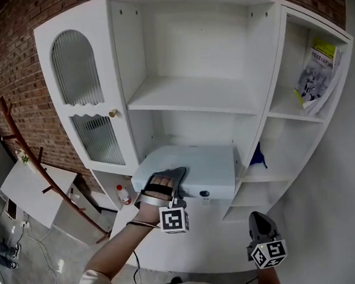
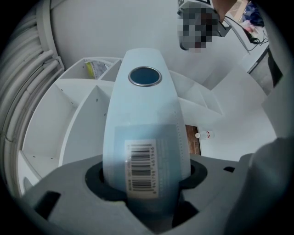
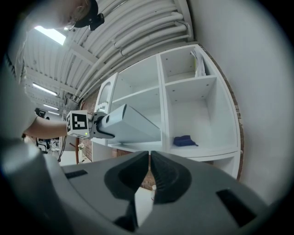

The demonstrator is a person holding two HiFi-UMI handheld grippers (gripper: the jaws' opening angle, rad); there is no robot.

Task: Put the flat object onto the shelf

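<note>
A tall white shelving unit (image 1: 186, 98) is seen from above against a brick wall, with a ribbed-glass door at its left and open compartments in the middle and at the right; the lower middle compartment is judged to be the target, since the load is aimed at its opening.

A pale blue flat box (image 1: 191, 165) is held broad face up in front of that compartment; its far edge reaches the opening, while its near end juts out in front of the unit; whether the far edge rests on the board cannot be told. The flat pose is likely chosen so that the box can be slid in under the shelf above.

The left gripper (image 1: 167, 183) is clamped on the near end of the box, with the jaws pressed on its two broad faces beside a barcode label; a grip at the near end leaves the rest of the box free to enter.

The right gripper (image 1: 257, 219) is held low at the right, well apart from the box, with its jaws pressed together on nothing; it is apparently kept out of the way.

A book (image 1: 316, 72) leans in the upper right compartment; a blue cloth (image 1: 258, 156) lies in a lower right one; a small bottle (image 1: 123, 194) stands below the door.
</note>
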